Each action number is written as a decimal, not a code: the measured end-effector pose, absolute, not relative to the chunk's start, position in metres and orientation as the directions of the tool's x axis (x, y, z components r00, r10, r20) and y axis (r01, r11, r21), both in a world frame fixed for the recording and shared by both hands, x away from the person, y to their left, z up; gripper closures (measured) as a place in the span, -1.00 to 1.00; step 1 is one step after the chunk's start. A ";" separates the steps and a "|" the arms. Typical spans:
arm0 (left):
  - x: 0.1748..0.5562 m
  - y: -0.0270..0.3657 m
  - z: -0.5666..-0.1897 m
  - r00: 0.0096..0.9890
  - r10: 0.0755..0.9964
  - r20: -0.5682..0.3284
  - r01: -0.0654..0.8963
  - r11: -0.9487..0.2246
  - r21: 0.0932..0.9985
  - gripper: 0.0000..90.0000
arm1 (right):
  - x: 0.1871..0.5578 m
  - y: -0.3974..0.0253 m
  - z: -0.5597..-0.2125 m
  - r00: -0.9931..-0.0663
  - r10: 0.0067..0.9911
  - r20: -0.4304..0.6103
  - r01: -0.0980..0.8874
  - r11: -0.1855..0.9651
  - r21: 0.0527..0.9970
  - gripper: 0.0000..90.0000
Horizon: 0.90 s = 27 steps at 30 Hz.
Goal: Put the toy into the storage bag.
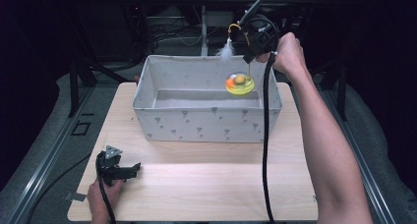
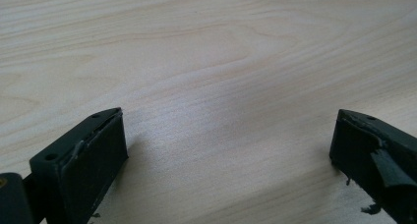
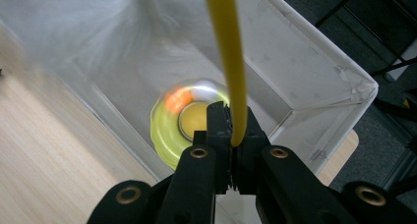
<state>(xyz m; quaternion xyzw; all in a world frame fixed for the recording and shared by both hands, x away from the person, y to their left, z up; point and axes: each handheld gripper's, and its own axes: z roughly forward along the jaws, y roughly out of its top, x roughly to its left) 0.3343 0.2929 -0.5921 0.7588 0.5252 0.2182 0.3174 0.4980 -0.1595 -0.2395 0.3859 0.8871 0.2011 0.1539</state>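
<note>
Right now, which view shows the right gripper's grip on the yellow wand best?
The right gripper view: the right gripper has its jaws shut on the yellow wand, above the round yellow toy base. The high view shows that gripper small and dark over the fabric bin, the clamp itself hard to see. The left gripper view shows bare tabletop.

Left tongs (image 1: 132, 169) low, jaws wide apart; right tongs (image 3: 231, 135) raised at arm's length, jaws clamped.
</note>
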 end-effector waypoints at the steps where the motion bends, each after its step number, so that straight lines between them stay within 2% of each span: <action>1: 0.334 0.293 -0.592 0.353 0.935 -0.002 0.659 -0.247 0.711 -0.98 | 0.498 -0.160 -0.240 -0.655 0.746 -0.121 0.622 0.624 0.473 0.96; 27: 0.334 0.293 -0.592 0.354 0.935 -0.003 0.659 -0.247 0.710 -0.98 | 0.508 -0.189 -0.303 -0.623 0.778 -0.085 0.683 0.593 0.427 0.96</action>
